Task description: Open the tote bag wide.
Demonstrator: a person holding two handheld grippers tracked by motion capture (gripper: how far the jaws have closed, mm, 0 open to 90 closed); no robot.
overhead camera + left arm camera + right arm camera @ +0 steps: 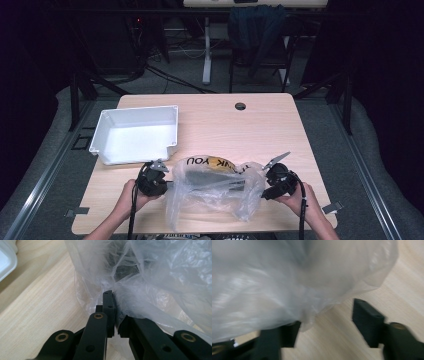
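Left tool (113,315) pinching plastic bag (212,187), right tool (324,322) gaping — high view alone shows white bin (135,135).

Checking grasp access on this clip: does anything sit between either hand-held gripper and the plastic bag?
Nothing visible does. The left hand-held gripper is already pinching the plastic bag; the right hand-held gripper is open, the film against it.

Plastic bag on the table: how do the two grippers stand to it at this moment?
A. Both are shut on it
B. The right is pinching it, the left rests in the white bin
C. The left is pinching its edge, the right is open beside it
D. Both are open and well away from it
C. The left gripper has its jaws nearly closed on the plastic bag, while the right gripper stands with jaws wide apart at the bag's other side.
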